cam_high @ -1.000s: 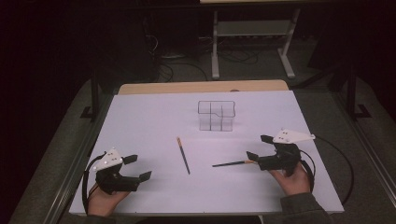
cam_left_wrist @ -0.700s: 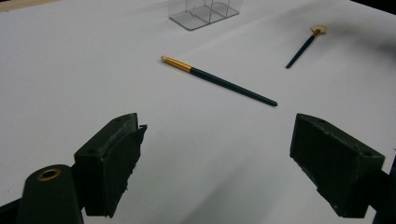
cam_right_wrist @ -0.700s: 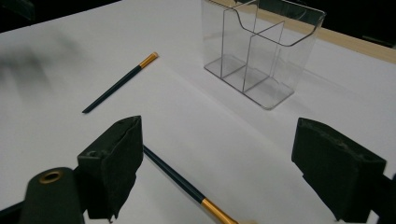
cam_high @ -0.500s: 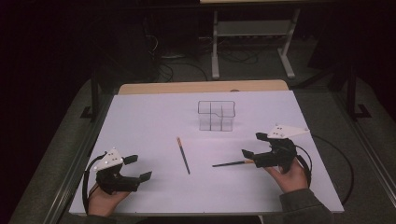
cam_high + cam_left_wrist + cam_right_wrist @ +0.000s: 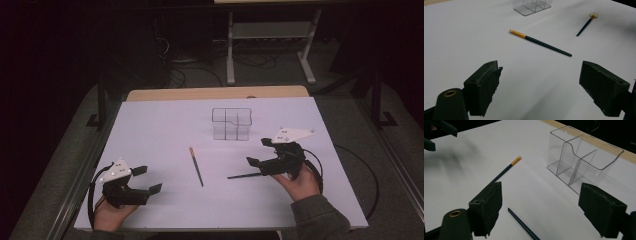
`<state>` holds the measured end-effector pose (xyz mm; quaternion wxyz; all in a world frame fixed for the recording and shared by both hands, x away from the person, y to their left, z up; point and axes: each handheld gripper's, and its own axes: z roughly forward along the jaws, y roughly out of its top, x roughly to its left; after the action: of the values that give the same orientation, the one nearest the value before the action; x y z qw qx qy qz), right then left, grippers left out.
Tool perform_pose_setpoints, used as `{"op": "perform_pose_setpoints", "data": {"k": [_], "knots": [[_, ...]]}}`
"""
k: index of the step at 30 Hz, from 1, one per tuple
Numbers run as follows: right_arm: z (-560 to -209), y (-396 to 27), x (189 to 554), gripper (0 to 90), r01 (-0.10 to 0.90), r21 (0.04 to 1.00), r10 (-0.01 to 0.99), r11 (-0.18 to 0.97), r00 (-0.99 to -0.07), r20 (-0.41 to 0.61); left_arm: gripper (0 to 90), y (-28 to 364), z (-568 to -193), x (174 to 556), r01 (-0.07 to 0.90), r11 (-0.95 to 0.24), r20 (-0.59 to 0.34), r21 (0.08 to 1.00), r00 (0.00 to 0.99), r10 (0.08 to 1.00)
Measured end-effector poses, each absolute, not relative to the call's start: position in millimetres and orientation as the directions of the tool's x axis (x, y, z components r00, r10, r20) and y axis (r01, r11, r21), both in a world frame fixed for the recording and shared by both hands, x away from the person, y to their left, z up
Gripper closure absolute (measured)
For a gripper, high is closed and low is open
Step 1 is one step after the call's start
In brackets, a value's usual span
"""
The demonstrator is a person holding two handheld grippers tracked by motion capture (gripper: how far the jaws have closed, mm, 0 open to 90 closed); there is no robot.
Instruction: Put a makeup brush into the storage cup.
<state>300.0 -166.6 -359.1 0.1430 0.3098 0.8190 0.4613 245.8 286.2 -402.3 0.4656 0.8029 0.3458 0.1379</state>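
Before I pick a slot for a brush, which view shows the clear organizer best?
The right gripper view: the clear organizer is close, its dividers plain. The high view shows it small; the left gripper view catches its bottom corner.

Jaws spread wide at the bottom; gold-ferruled makeup brush mid-frame, fan-tipped brush upper right, clear organizer top edge, white table.
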Motion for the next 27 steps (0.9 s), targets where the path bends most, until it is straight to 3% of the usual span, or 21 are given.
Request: {"op": "perform_pose_setpoints", "data": {"k": [27], "knots": [[-344.2, -114.4, 324.3, 22.3, 0.424, 0.795, 0.594, 0.433, -0.798, 0.102, 15.6, 289.4, -401.3, 246.2, 0.43, -0.308, -0.112, 0.849, 0.716, 0.689]]}}
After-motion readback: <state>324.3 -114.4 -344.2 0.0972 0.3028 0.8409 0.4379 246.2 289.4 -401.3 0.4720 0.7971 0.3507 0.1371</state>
